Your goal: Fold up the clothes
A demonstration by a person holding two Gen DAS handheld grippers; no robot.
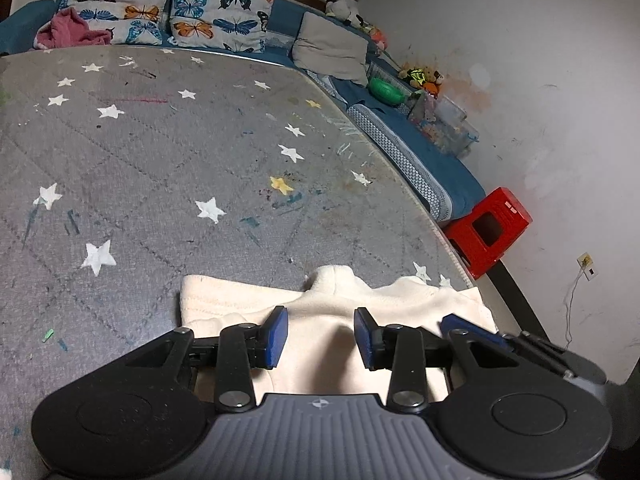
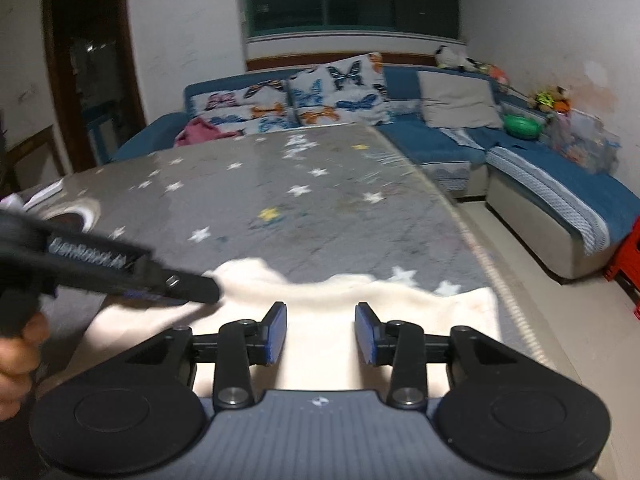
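A cream fleece garment (image 1: 332, 292) lies flat on the near right part of a grey star-print mat (image 1: 160, 140), its collar pointing away from me. My left gripper (image 1: 321, 322) hovers over the garment's middle with its blue pads apart and only cloth showing below the gap. One blue finger of my right gripper (image 1: 468, 326) shows beside it on the right. In the right wrist view my right gripper (image 2: 321, 320) stands open over the same cream garment (image 2: 360, 292), nothing between its pads. My left gripper (image 2: 200, 286) reaches in from the left, its tip over the cloth's far left edge.
The mat's right edge (image 1: 448, 236) runs close to the garment. A blue corner sofa (image 2: 440, 144) with butterfly cushions (image 1: 216, 12) lines the far side. A pink cloth (image 1: 68, 30) lies on it. A red stool (image 1: 488, 228) stands by the wall. A hand (image 2: 16, 356) shows at lower left.
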